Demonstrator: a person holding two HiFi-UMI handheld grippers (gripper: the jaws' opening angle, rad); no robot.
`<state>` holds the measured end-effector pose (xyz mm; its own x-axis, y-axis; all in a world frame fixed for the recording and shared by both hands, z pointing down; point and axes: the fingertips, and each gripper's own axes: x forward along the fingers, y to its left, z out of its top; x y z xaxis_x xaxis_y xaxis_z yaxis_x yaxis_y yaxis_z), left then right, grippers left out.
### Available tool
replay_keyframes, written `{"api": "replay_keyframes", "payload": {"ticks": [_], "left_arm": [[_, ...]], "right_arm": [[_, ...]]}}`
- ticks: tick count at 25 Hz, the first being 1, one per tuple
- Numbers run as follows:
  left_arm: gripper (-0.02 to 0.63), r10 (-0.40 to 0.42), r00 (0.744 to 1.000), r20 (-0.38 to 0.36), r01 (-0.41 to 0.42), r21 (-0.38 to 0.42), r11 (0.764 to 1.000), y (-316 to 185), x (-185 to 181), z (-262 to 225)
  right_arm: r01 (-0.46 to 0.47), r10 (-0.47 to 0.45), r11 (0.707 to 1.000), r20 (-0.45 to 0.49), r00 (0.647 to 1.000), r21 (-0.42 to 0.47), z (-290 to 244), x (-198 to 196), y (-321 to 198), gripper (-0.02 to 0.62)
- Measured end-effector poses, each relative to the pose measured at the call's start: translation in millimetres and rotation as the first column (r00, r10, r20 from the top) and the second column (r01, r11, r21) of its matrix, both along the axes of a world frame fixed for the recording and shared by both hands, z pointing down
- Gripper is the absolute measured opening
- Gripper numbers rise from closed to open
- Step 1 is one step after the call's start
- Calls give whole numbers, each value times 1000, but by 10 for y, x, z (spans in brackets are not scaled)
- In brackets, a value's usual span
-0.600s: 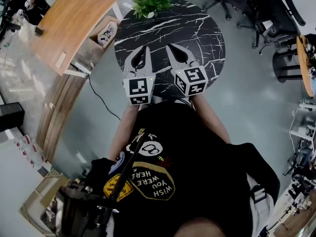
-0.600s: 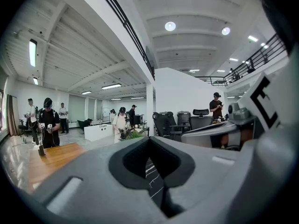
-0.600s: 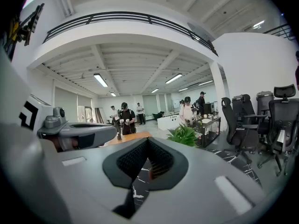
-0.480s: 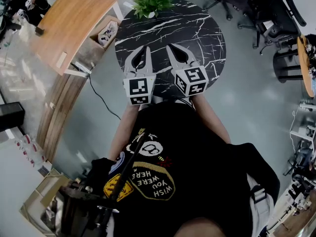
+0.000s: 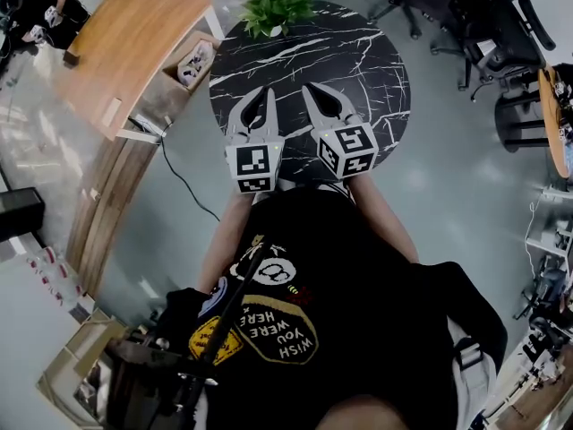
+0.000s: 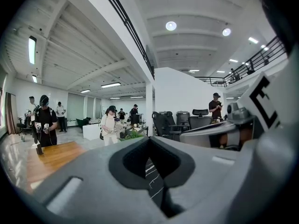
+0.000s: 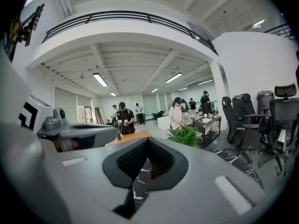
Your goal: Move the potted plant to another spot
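Potted plant (image 5: 276,3) stood at far edge of round black marble table (image 5: 358,70). Left gripper (image 5: 256,91) and right gripper (image 5: 315,88) hovered over near edge, jaws closed, empty. Shirt patch (image 5: 285,328) read "WISH YOU WERE HERE".

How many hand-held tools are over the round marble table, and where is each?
2. The left tool hangs over the table on its near side, left of centre. The right tool is beside it, to its right. Both are shut, holding nothing.
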<state>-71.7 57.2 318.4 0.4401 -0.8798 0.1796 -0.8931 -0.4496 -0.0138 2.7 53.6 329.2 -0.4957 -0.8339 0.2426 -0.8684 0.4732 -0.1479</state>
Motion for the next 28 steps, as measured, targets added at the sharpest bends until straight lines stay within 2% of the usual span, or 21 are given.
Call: {"api": "replay_keyframes", "payload": {"ticks": [9, 14, 21, 28], "left_arm": [[5, 18, 1000, -6, -18, -26, 1000, -154, -131, 128], [5, 45, 999, -4, -45, -47, 998, -369, -237, 319], [5, 42, 999, 2, -42, -92, 995, -835, -223, 697], [5, -4, 1000, 11, 5, -94, 996, -1262, -138, 1100]], "right_arm": [[0, 0, 1000, 8, 1000, -26, 164, -163, -160, 2], [-12, 11, 998, -24, 1000, -62, 445, -274, -368, 2], [-49, 46, 994, -36, 998, -95, 824, -165, -893, 2], [-20, 16, 994, -38, 999, -106, 1294, -25, -1540, 2]]}}
